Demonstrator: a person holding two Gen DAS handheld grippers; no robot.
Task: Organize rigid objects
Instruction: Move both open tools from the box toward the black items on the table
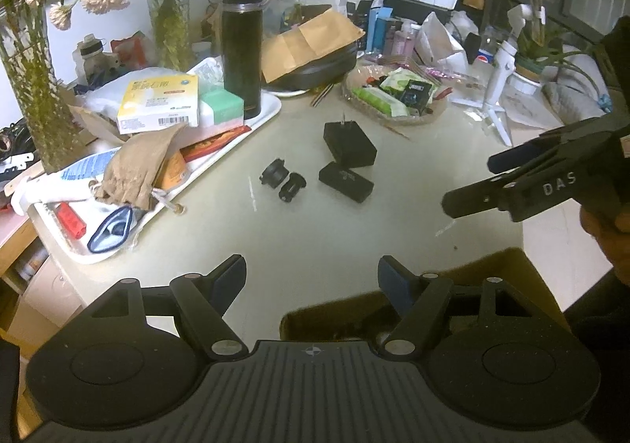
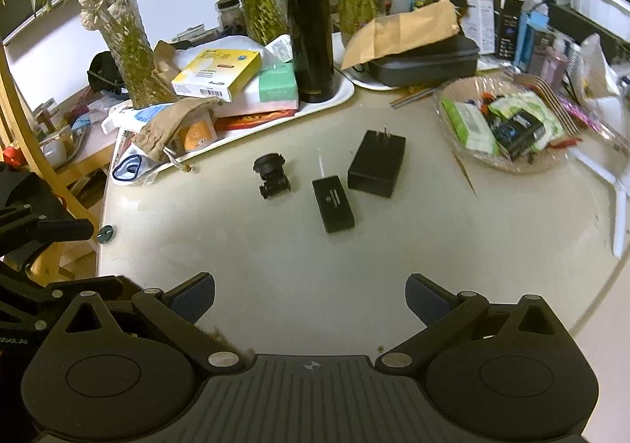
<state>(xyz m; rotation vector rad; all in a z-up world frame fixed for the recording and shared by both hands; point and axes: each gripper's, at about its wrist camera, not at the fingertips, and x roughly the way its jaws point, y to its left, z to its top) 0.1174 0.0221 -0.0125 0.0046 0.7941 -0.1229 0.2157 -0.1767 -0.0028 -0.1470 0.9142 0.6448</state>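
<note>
— Black, all of it: a power adapter (image 2: 377, 163), a small flat box (image 2: 334, 203) and two little lens-like parts (image 2: 271, 175) lie on the pale table (image 2: 315, 265), in the bare middle stretch.

— Which way does the adapter point?

— Seen from the right wrist, its long axis runs away from the camera, leaning slightly right, and its two metal prongs stick out of the far end toward the black flask (image 2: 310, 29). The flat box lies just beside its near left corner, long axis also running near to far but tilted the other way. I cannot tell whether the two touch.

— And the lens parts?

— Left of the box, close together; the wider one sits farther off, the narrower nearer the camera. In the left wrist view they lie side by side.

— The tongs?

— Both released. The left gripper (image 1: 312, 277) hangs with its jaws well apart and nothing between them, above the table edge and a brown cardboard box (image 1: 393, 309). The right gripper (image 2: 310, 299) is likewise spread wide and empty, short of the objects.

— Anything near them?

— A white tray (image 2: 342, 88) heaped with boxes at the back left, a basket of packets (image 2: 508, 124) at the right.
</note>
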